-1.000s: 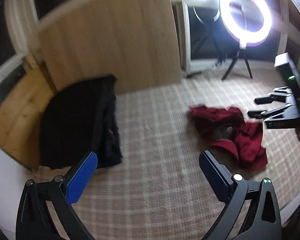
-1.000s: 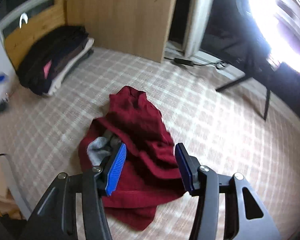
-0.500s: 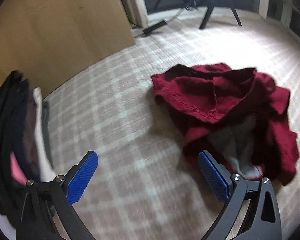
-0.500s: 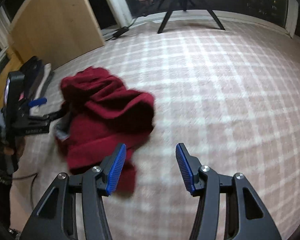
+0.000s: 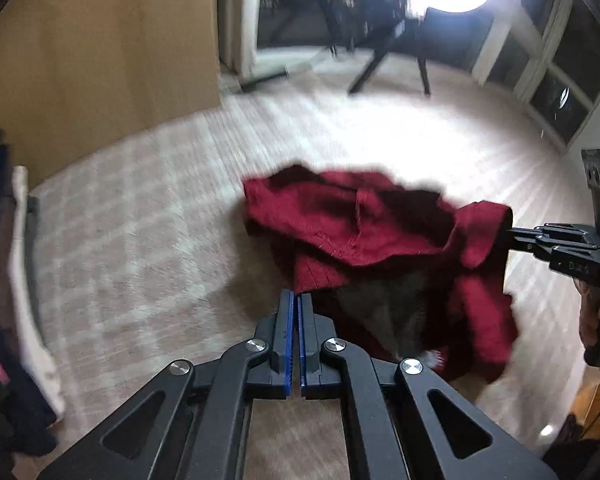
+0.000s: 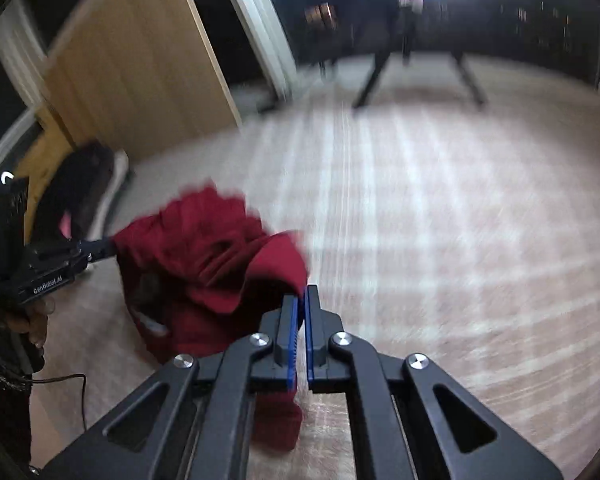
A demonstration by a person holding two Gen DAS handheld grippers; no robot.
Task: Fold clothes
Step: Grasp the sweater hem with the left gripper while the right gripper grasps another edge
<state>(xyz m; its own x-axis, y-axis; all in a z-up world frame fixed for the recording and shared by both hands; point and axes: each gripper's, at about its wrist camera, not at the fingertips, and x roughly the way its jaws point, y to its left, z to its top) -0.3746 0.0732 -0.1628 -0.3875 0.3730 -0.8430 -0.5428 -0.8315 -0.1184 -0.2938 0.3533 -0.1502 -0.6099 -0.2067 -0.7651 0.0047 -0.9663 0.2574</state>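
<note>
A crumpled dark red garment (image 5: 380, 232) with a grey lining lies on the checked carpet (image 5: 140, 240). My left gripper (image 5: 297, 296) is closing its jaws to shut on the ribbed hem at the garment's near left edge. From the right, my right gripper (image 5: 510, 234) pinches a raised fold of the same cloth. In the right wrist view the red garment (image 6: 204, 248) sits lower left, and the right gripper (image 6: 303, 294) is closing tight, with red cloth between its pads and hanging below them. The left gripper (image 6: 110, 245) bites the garment's far left edge.
A stack of folded dark clothes (image 5: 4, 280) lies at the left, in front of a wooden panel (image 5: 100, 60). A ring light's tripod (image 5: 380, 68) stands at the back by the windows. A hand (image 6: 32, 320) holds the left gripper, and a thin cable (image 6: 72, 384) trails below it.
Both grippers went from open to shut on the red garment. The left one dropped and moved in to its hem. The right one swung around to its right edge.
</note>
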